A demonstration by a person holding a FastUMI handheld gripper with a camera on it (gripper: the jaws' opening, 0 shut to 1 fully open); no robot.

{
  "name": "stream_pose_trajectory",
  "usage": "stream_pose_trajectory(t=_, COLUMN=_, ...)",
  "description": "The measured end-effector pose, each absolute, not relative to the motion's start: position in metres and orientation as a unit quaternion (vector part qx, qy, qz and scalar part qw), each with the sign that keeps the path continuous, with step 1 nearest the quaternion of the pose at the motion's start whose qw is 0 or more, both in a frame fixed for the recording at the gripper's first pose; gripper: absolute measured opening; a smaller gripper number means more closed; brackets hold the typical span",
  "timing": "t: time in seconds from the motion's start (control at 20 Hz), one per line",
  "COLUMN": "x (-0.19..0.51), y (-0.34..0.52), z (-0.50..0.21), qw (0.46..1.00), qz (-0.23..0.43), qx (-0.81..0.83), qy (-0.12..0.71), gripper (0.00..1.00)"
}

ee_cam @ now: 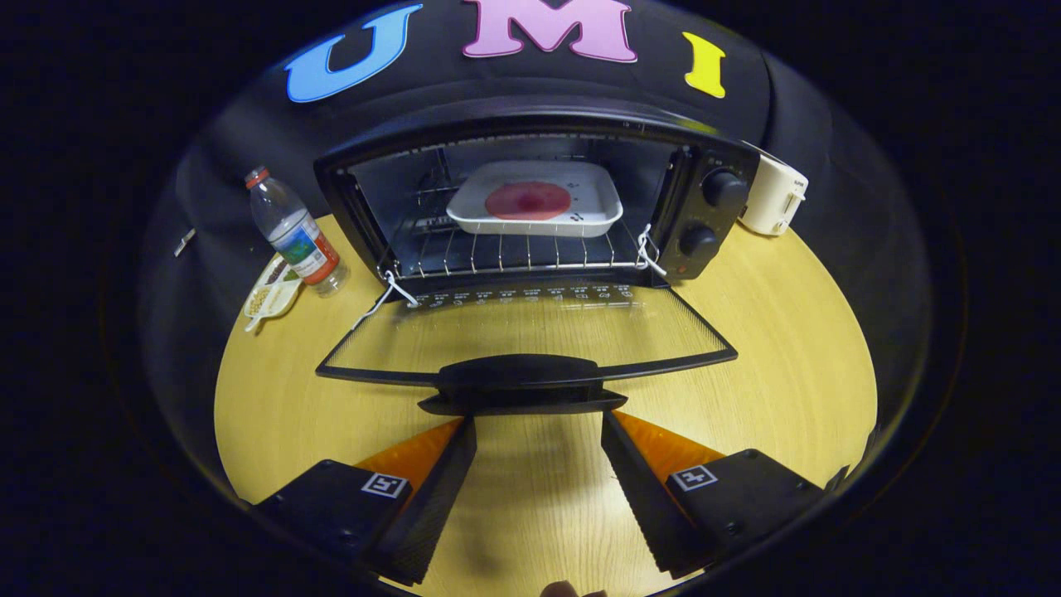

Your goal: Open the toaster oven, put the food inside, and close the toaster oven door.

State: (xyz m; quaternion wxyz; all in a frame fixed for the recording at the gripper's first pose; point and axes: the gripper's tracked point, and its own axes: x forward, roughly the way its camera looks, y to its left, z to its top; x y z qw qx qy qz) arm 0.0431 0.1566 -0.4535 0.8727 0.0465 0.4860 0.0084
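A black toaster oven stands at the back of the round wooden table with its glass door folded down flat toward me. On its wire rack sits a white dish holding a round red piece of food. The door's black handle lies just ahead of my fingertips. My gripper is open, its two fingers spread wide with the tips just below the handle and nothing between them.
A plastic water bottle stands left of the oven, with a small snack packet in front of it. A white appliance sits behind the oven's right side. Bare wooden tabletop spreads on both sides of the door.
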Motion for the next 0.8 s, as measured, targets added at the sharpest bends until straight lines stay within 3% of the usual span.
stream_pose_trajectory(t=0.35, x=0.078, y=0.157, z=-0.413, qw=0.902, qz=0.011, qx=0.054, qy=0.427, gripper=0.99)
stream_pose_trajectory(t=0.8, x=0.115, y=0.145, z=-0.308, qw=0.949, qz=0.021, qx=0.054, qy=0.311, gripper=0.99)
